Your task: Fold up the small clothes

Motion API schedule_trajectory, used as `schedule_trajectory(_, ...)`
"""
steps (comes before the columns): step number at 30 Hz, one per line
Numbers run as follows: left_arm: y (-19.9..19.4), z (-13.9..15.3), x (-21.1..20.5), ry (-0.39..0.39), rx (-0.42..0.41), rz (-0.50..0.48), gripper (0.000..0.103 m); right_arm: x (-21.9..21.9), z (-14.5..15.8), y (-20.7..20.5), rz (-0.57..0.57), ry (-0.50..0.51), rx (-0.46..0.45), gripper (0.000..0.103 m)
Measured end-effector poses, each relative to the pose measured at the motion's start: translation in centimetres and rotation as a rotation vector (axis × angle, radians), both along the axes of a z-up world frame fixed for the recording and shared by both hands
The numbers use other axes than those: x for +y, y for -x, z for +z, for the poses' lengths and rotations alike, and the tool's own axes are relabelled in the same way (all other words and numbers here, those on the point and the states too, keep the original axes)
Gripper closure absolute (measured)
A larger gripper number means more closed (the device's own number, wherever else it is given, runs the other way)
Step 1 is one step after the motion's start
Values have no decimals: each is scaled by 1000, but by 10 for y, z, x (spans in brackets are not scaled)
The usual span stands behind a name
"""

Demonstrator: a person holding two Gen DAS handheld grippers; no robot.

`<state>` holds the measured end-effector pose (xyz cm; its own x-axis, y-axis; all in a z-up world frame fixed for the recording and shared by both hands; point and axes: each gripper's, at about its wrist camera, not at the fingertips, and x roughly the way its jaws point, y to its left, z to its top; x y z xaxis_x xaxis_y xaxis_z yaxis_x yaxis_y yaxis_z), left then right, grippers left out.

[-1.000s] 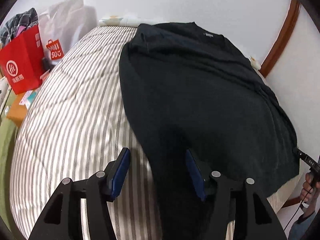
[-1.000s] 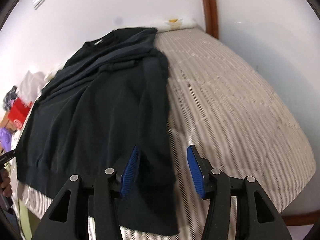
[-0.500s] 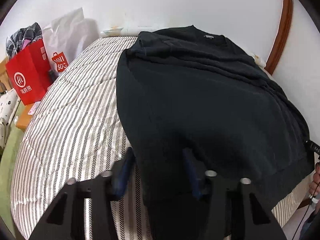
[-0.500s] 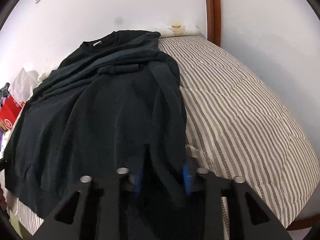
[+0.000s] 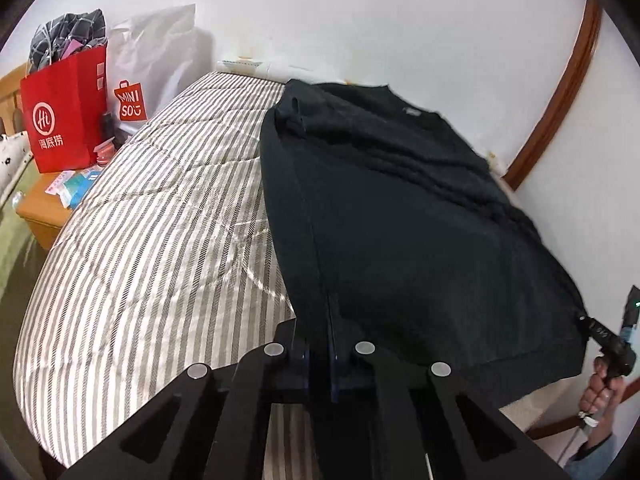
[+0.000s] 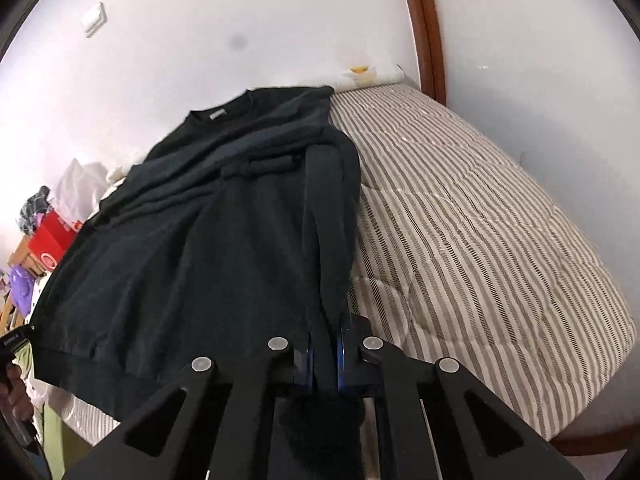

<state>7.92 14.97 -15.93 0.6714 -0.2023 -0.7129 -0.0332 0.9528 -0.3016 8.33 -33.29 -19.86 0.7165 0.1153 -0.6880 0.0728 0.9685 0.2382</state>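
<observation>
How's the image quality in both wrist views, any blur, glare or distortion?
Left wrist view: strong fisheye curve, the black sweater slightly smeared at its far edge, sheen on the striped bedcover. Right wrist view: same bowing, dark vignette corners, sweater folds underexposed, stripes fairly sharp.

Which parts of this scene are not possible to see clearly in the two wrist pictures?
- Left wrist view: the left gripper pads are buried in the black sweater hem.
- Right wrist view: the right gripper covers the hem corner it pinches.
- Both views: the sweater's folded-in sleeves merge into dark cloth.
- Left wrist view: the person's hand is cut by the frame edge.
- The red bag contents are too small to name.
</observation>
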Motion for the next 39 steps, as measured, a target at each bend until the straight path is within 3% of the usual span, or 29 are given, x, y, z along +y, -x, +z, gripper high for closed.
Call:
schedule_trajectory(7,39,28,0,4,-86,-58,97,-3,31,32,36,-3,-67,96)
schedule_trajectory(13,28,50,5,40,-134,-47,97,-1,52,21,40,-18,-117,96)
schedule_trajectory(20,-5,78,4,39,-177,-15,97,7,75,-16,50,-21,-153,96)
schedule_trajectory(25,-37,95,-7,-47,-218,17,97,9,91,-43,40,-4,-173,96)
schedule_trajectory(29,-63,101,-12,-93,-226,30,97,5,99,-72,23,-3,-183,96)
schedule_trajectory(39,-134,99,-15,-120,-211,48,96,4,107,-149,-8,17,-181,96)
